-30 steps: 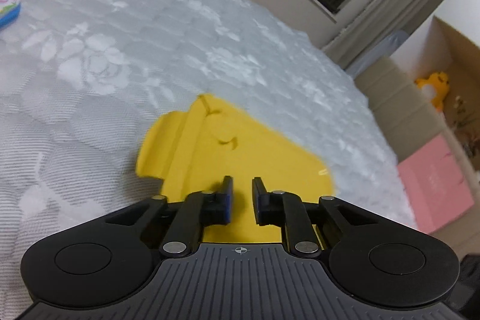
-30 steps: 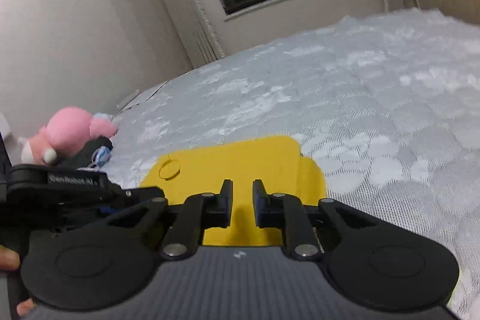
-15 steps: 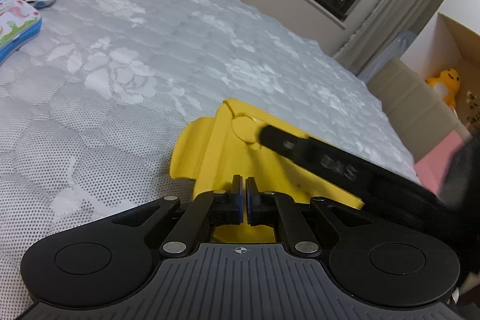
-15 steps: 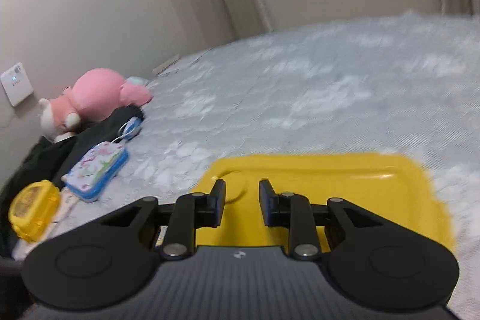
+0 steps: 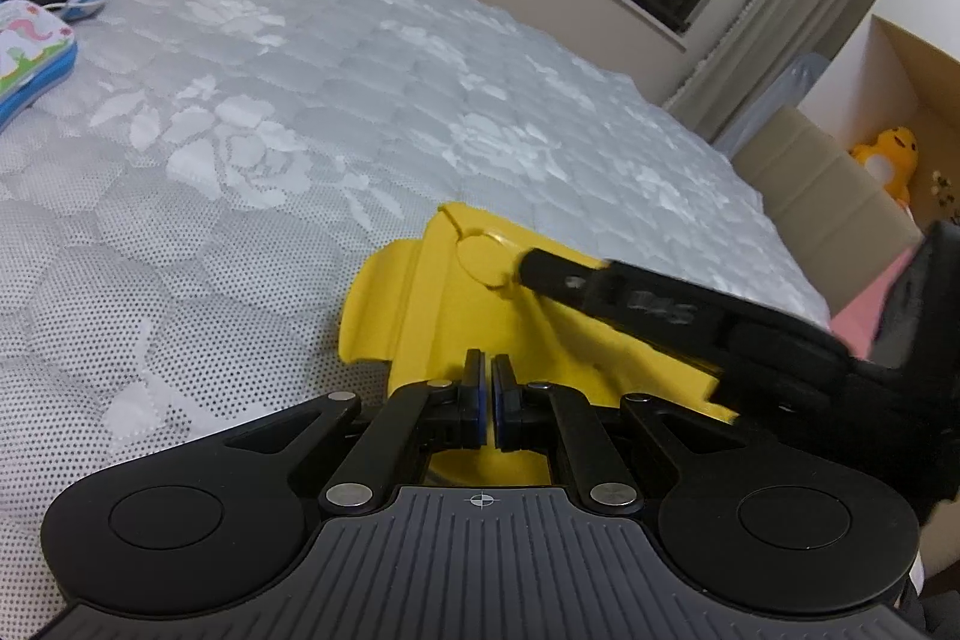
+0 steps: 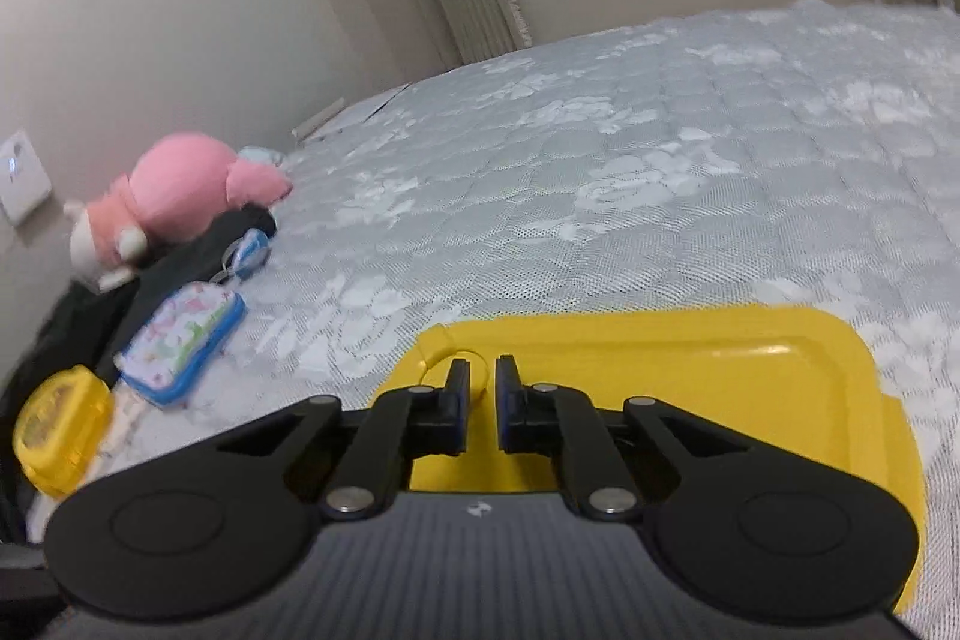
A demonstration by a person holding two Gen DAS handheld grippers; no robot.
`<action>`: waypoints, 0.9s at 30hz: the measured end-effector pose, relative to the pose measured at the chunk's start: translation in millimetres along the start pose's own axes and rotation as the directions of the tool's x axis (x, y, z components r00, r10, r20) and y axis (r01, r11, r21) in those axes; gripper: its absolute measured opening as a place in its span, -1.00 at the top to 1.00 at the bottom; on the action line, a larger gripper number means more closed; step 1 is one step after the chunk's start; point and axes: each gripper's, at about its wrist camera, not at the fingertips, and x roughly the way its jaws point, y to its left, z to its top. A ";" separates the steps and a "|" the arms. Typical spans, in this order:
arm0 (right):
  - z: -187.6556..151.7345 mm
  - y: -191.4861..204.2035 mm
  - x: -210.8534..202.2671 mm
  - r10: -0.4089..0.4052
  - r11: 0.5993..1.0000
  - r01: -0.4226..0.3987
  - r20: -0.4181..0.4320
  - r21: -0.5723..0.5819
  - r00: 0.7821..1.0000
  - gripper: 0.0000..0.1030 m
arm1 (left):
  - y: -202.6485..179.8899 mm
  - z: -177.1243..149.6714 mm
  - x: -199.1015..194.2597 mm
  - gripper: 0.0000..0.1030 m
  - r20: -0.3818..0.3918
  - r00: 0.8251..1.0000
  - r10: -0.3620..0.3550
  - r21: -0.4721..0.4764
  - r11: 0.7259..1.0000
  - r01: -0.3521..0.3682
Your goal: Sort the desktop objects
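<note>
A yellow plastic box lid (image 5: pixel 444 304) lies flat on the grey quilted bed. My left gripper (image 5: pixel 486 400) is shut on its near edge. In the right wrist view the same lid (image 6: pixel 690 370) lies under my right gripper (image 6: pixel 477 400), whose jaws stand slightly apart over the round tab at the lid's corner, holding nothing. The right gripper's finger (image 5: pixel 576 280) reaches across the lid in the left wrist view.
At the bed's left side lie a pink plush toy (image 6: pixel 174 196), a black cloth (image 6: pixel 198 250), a blue-edged patterned pencil case (image 6: pixel 180 340) and a small yellow box (image 6: pixel 57 424). Cardboard boxes (image 5: pixel 840 196) and a yellow duck toy (image 5: pixel 888 160) stand beyond the right edge.
The left gripper closed on the lid's near edge. The right gripper swung toward the lid's corner tab, and both views turned toward the bed's left side.
</note>
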 end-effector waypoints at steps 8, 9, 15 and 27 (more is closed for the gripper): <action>-24.8 -24.3 -57.6 -0.185 0.968 0.202 0.123 -0.148 0.975 0.44 | -5.9 2.4 1.4 0.90 -0.008 1.000 0.025 0.001 1.000 -0.025; -27.6 -30.0 -58.8 -0.180 0.972 0.194 0.110 -0.133 0.978 0.51 | -6.7 3.1 2.0 0.90 -0.009 1.000 0.025 0.000 1.000 -0.025; -37.2 -29.0 -50.7 -0.218 0.951 0.242 0.138 -0.194 0.966 0.65 | -12.2 7.7 5.9 0.90 -0.015 1.000 0.018 0.012 1.000 -0.018; -55.2 -26.7 -105.6 -0.197 0.969 0.221 0.188 -0.113 0.962 -0.04 | -15.3 -18.2 -36.3 0.25 0.046 0.998 0.031 0.078 0.996 -0.035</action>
